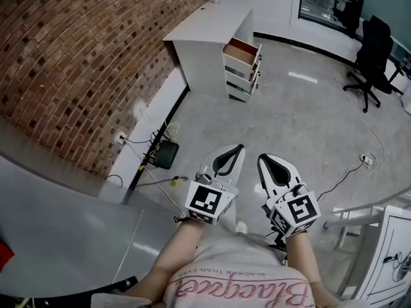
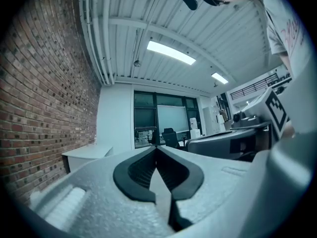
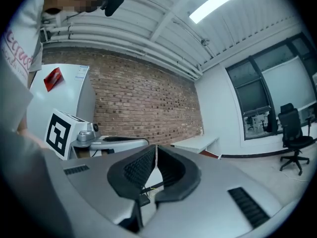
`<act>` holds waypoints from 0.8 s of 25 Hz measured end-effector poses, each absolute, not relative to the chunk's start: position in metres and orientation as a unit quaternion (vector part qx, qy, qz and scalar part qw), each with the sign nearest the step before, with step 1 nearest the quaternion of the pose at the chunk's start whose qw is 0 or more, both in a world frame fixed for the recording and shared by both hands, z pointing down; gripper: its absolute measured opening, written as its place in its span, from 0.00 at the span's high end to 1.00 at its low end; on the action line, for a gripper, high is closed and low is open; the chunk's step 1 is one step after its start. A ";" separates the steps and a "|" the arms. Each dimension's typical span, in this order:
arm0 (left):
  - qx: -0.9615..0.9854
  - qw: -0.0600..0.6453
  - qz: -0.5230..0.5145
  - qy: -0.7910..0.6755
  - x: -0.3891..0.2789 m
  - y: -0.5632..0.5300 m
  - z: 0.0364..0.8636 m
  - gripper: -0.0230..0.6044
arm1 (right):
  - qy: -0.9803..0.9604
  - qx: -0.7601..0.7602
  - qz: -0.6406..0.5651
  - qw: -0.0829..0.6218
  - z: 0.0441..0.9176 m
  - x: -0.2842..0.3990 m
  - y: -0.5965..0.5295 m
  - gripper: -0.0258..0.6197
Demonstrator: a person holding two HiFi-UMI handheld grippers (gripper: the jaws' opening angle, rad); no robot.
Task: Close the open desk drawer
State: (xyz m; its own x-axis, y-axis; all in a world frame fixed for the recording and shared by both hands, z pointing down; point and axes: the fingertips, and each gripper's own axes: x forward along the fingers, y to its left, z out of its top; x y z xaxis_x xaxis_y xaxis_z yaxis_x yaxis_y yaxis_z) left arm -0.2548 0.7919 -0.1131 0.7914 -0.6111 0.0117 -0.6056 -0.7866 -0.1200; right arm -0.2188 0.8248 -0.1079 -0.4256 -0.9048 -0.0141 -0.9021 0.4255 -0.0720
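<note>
A white surface (image 1: 207,23) is seen at the far end of the room, set beside the brick wall (image 1: 77,56), and the open drawer (image 1: 243,50) is found at the top of the stack under its right end. The drawer is pulled out toward the right of the head view, its long axis running away from the brick wall and its brownish inside showing. A bare stretch of grey floor (image 1: 282,114) lies between it and the person. A dark box with cables (image 1: 166,153) sits by the wall, and a black office chair (image 1: 372,55) is parked well to the right. The left hand-held gripper (image 1: 239,149) and the right hand-held gripper (image 1: 263,159) are held level side by side, each with jaws together on nothing
</note>
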 end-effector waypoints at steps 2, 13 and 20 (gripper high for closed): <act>-0.944 0.063 -0.031 0.323 -0.251 0.786 -0.111 0.95 | 0.850 -0.525 -0.028 0.025 -0.106 -0.218 0.821 0.94; -0.948 0.032 -0.039 0.315 -0.225 0.721 -0.098 0.95 | 0.843 -0.534 -0.060 0.035 -0.104 -0.190 0.760 0.94; -0.954 0.019 -0.048 0.296 -0.208 0.662 -0.095 0.95 | 0.845 -0.529 -0.063 0.042 -0.105 -0.187 0.699 0.94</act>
